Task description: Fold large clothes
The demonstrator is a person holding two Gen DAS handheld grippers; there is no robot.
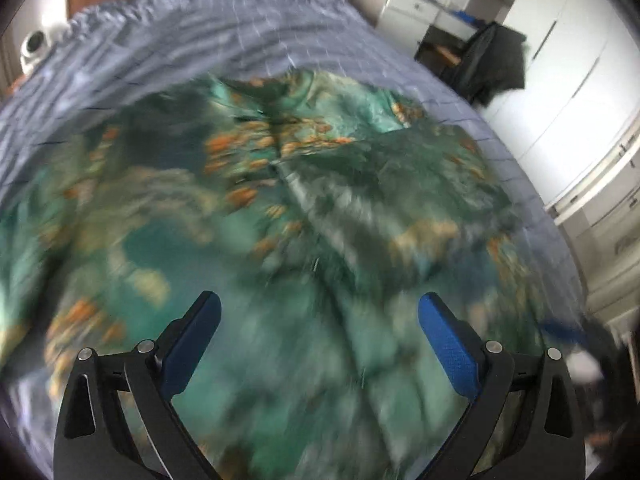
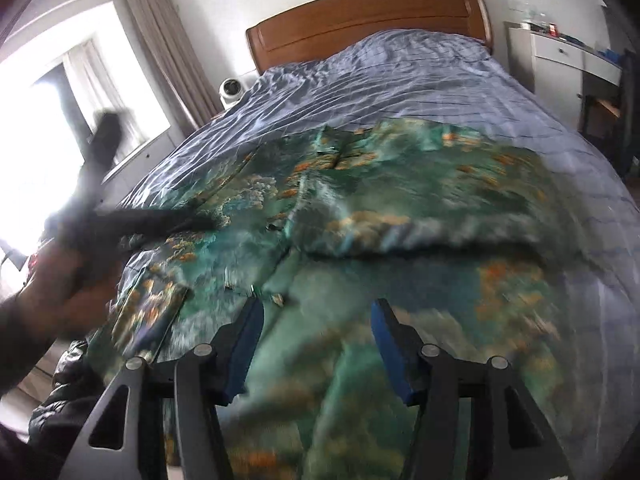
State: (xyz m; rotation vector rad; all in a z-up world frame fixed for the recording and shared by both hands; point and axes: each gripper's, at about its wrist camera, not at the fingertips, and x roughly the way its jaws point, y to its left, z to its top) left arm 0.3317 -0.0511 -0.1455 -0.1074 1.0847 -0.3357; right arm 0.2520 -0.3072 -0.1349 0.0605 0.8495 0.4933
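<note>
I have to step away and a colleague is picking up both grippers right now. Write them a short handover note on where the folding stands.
Left gripper: open, nothing between its fingers, over the near part of the garment.
Right gripper: open, nothing held, over the garment's near edge.
Green printed garment: spread on the bed's blue checked cover, collar toward the wooden headboard. Its right side looks already folded in, leaving a raised edge across the middle; the pictures are blurred, so check this.
Done: garment laid out, apparently one fold made.
Left: fold the other side in, then bring the bottom up and smooth it.
</note>
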